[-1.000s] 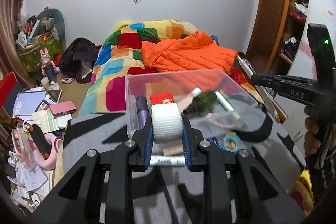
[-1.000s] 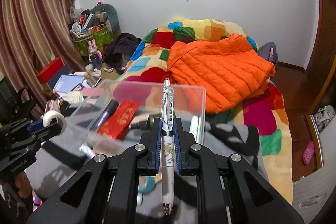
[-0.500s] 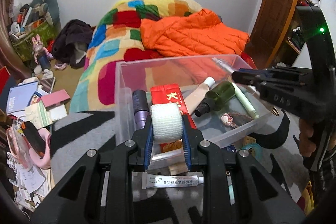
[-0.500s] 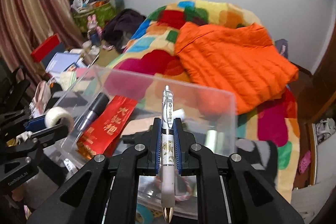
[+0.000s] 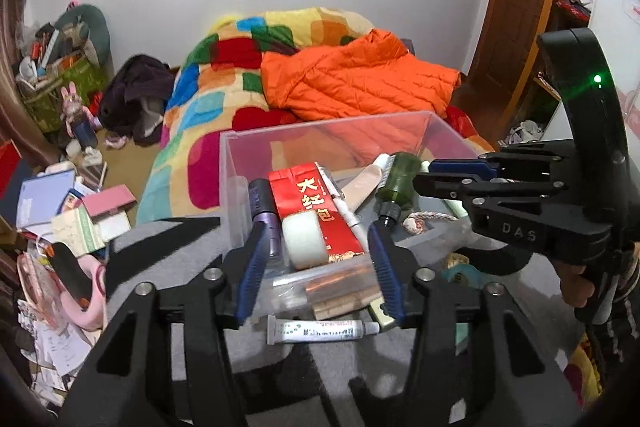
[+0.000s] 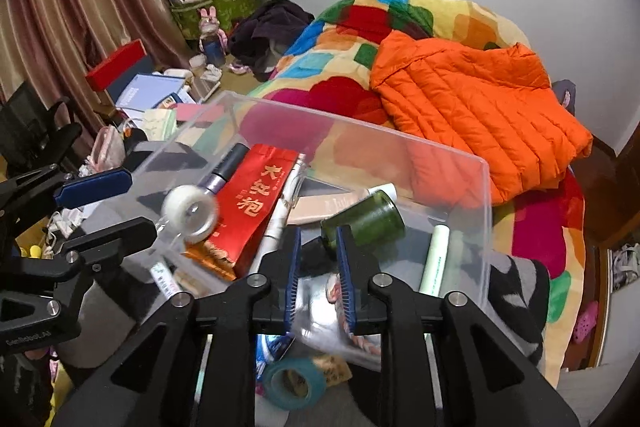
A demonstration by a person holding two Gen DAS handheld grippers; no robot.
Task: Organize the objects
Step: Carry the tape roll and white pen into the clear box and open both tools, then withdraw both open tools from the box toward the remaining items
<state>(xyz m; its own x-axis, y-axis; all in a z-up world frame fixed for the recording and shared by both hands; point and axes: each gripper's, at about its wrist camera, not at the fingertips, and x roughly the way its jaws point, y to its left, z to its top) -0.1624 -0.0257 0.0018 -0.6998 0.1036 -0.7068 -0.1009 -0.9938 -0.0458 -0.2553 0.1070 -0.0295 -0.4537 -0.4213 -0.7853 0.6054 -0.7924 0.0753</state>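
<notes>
The left gripper [image 5: 316,259] stands with its jaws spread wide and empty, and the white roll of gauze tape [image 5: 305,239] sits free between and just ahead of them, over the near edge of the clear plastic storage box [image 5: 448,131]; whether it has settled there cannot be told. The right gripper [image 6: 318,273] is parted narrowly on nothing. The roll is probably light, soft and non-fragile, best pinched across its flat faces; only the right wrist view shows its hollow core [image 6: 191,207] and motion blur.
</notes>
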